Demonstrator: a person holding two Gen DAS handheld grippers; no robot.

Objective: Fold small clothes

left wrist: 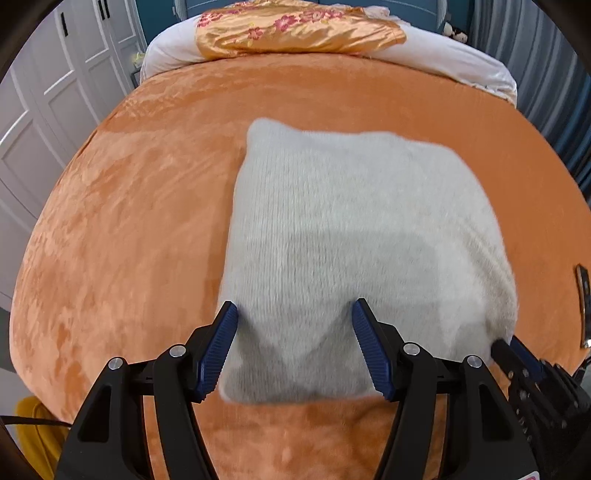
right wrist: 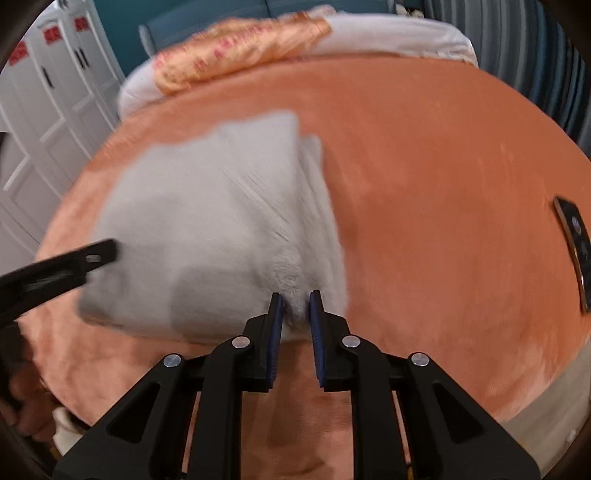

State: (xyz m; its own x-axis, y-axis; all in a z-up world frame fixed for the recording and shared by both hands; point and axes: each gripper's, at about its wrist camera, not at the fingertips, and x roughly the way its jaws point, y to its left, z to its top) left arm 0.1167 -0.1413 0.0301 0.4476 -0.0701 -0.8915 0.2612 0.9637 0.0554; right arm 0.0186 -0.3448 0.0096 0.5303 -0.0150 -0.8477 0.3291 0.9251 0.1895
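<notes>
Item: grey fuzzy garment, folded to a rough rectangle, lying mid-bed on orange blanket.
Left gripper: spread wide over near left edge, pinching nothing.
Right gripper: narrowed onto a tuft at near right corner, apparently pinching the garment.
Advised: close left on its corner first, lift both evenly, carry near edge to far edge, keep layers aligned.
Also: phone, far right.

A home bedroom; a wide bed under an orange plush cover fills both views; a white pillow and a gold floral cushion lie at its head. White panelled wardrobe doors stand beside it; a teal wall rises behind.
</notes>
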